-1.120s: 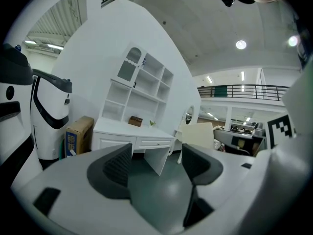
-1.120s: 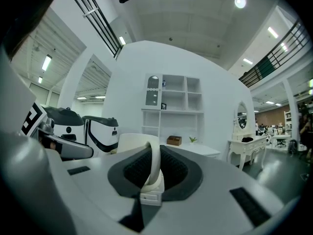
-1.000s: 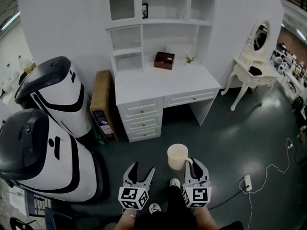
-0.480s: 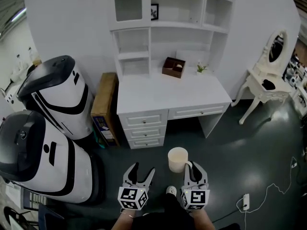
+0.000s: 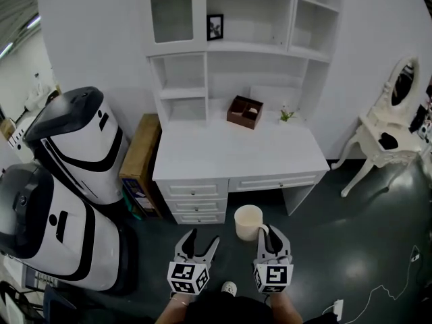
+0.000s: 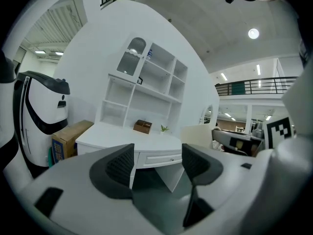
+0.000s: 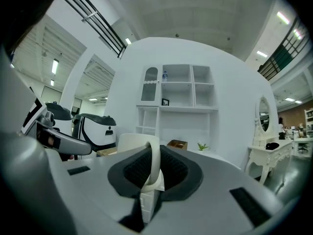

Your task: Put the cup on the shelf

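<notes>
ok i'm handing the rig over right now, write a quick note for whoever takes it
Right gripper: shut on the handle of the cup, which is carried upright and low, short of the desk.
Left gripper: open, nothing between its jaws.
Done: cup is picked up.
Left: step up to the desk, lift the cup onto the shelf above it, let go.

Left hand-held gripper [image 5: 202, 237] agape, right [image 5: 271, 232] clenched.
</notes>
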